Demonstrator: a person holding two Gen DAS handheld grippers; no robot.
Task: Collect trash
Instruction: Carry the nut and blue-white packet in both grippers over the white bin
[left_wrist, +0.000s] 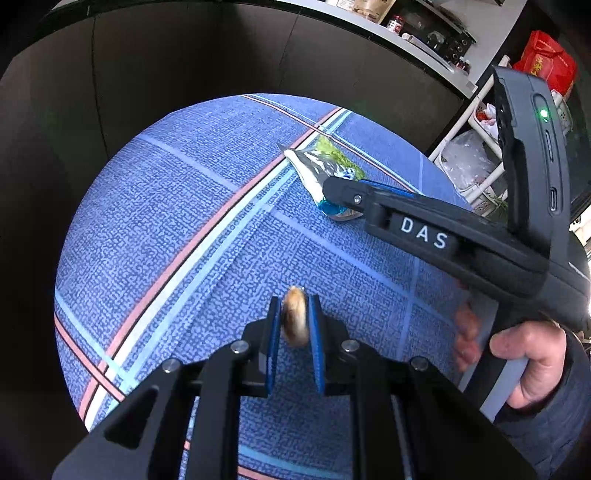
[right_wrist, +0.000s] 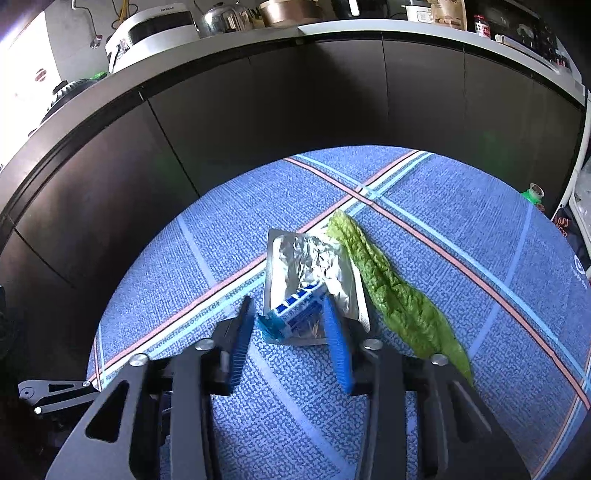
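My left gripper (left_wrist: 295, 317) is shut on a small brown nut shell (left_wrist: 294, 314) and holds it above the blue plaid tablecloth (left_wrist: 184, 229). My right gripper (right_wrist: 290, 314) is open, its fingers on either side of the near end of a crumpled silver and blue foil wrapper (right_wrist: 310, 269) that lies on the cloth. A green lettuce leaf (right_wrist: 399, 295) lies just right of the wrapper. In the left wrist view the right gripper (left_wrist: 332, 188) reaches in from the right over the wrapper (left_wrist: 314, 166) and the leaf (left_wrist: 332, 151).
The round table's cloth (right_wrist: 461, 229) ends at a dark cabinet front (right_wrist: 258, 110) with a cluttered counter (right_wrist: 332, 26) above. A white rack (left_wrist: 476, 162) with bags stands at the right.
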